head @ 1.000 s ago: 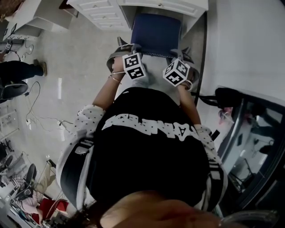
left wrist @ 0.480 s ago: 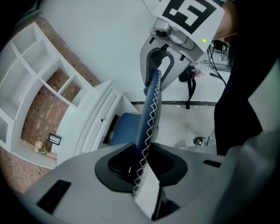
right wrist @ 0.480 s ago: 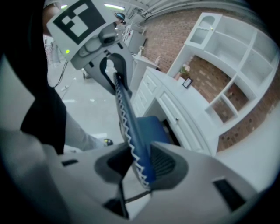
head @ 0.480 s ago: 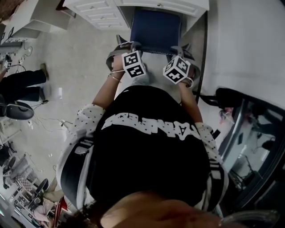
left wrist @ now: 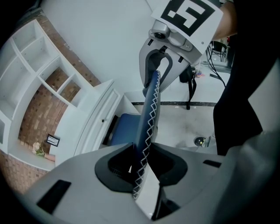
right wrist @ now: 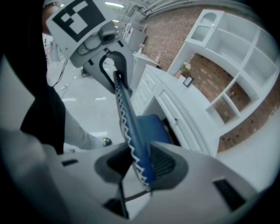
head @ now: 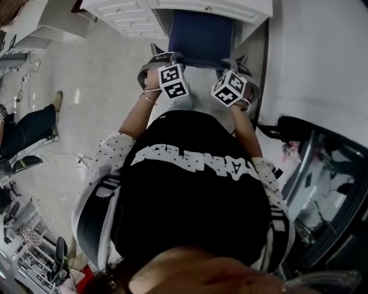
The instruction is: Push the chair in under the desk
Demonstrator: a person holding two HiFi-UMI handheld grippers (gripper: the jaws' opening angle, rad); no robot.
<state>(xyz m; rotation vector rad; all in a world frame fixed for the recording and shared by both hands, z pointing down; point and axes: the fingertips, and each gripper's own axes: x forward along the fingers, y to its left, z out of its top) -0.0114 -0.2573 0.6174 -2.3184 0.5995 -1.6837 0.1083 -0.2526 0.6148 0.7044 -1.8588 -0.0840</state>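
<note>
My head view looks steeply down from above the torso. The front edge of the desk [head: 241, 7] and the chair [head: 201, 34] lie far off at the top of it. My left gripper view rides on the left gripper [left wrist: 140, 162], close along the chair's back rail, facing the right gripper [left wrist: 156, 72]. My right gripper view faces the opposite way along the same rail. All three views share the chair back and the desk's front edge.

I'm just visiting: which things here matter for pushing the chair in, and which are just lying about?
In the job: blue upholstered chair with white zigzag stitching, white desk with drawers, left gripper and right gripper, jaws clamped on its backrest.
Lying about: black bag, small framed picture, bystander's dark-trousered leg.
</note>
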